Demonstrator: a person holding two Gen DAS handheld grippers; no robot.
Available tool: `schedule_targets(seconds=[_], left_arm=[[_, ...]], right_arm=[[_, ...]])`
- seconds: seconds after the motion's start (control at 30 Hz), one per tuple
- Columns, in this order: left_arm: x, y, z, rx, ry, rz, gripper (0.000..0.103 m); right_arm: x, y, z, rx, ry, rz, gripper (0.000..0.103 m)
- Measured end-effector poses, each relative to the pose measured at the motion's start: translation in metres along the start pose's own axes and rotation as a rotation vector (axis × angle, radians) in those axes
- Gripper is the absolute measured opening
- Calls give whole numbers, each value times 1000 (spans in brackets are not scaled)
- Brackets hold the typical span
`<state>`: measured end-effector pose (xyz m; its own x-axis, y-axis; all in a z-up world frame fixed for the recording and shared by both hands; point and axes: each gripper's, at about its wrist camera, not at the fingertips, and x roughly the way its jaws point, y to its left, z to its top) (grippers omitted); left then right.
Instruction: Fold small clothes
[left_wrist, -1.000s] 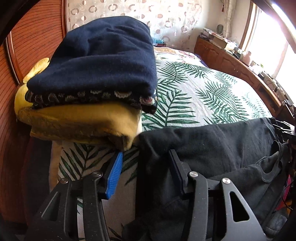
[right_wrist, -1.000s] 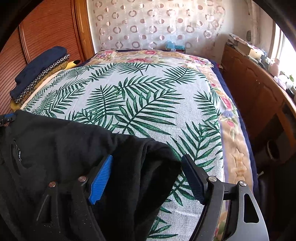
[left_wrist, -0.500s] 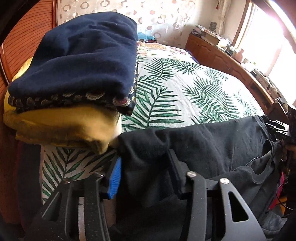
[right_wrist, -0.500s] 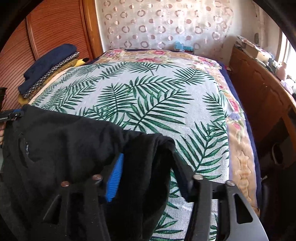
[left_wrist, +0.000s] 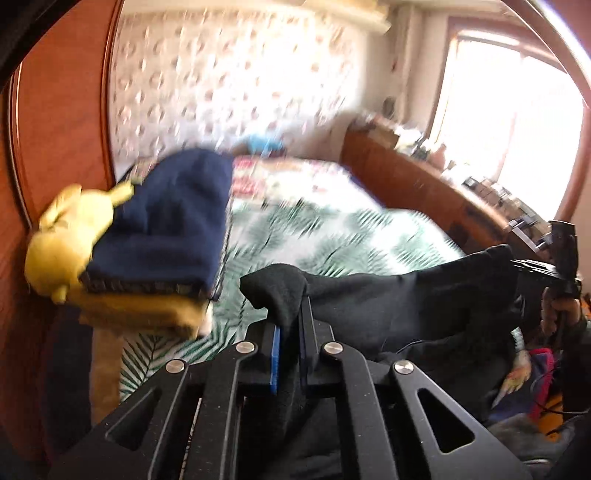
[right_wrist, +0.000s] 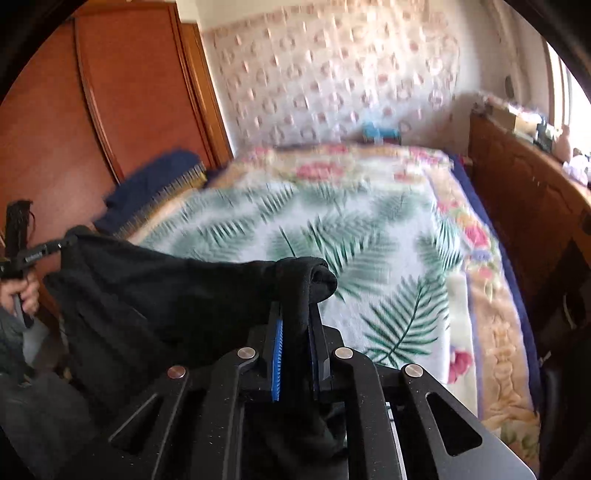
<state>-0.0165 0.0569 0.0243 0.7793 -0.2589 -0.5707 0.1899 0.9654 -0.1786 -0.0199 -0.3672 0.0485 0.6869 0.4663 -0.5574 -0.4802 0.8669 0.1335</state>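
A black garment (left_wrist: 399, 306) hangs stretched between my two grippers above the near edge of the bed. My left gripper (left_wrist: 290, 328) is shut on its left corner, cloth bunched over the fingertips. My right gripper (right_wrist: 297, 325) is shut on the right corner of the same garment (right_wrist: 166, 295). Each gripper shows in the other's view: the right gripper (left_wrist: 554, 273) at the far right, the left gripper (right_wrist: 33, 254) at the far left. Both views are motion-blurred.
A stack of folded clothes, navy on yellow (left_wrist: 162, 229), sits at the bed's left side with a yellow plush toy (left_wrist: 66, 240). The palm-leaf bedspread (right_wrist: 369, 236) lies ahead. A wooden wardrobe (right_wrist: 74, 129) stands left, a wooden cabinet (right_wrist: 535, 206) right.
Both grippers have closed on the black garment's corners and lifted it off the bed. The views tilted upward and the cloth now hangs taut between them.
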Motion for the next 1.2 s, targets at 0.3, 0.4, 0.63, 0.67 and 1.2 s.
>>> schedule_targets(seconds=[0.3, 0.4, 0.63, 0.67, 1.2], left_arm=[[-96, -18, 44, 40, -196, -82, 8], [-120, -31, 54, 85, -248, -78, 8], [-170, -53, 84, 167, -378, -89, 8], [-176, -52, 90, 174, -398, -85, 8], [-237, -45, 145, 210, -615, -20, 8]], right_arm=[[-121, 30, 32, -53, -190, 32, 11], [-155, 42, 36, -89, -244, 26, 10], [-225, 67, 54, -166, -347, 4, 10], [-235, 70, 56, -174, -365, 1, 10], [-303, 115, 66, -287, -554, -132, 10]])
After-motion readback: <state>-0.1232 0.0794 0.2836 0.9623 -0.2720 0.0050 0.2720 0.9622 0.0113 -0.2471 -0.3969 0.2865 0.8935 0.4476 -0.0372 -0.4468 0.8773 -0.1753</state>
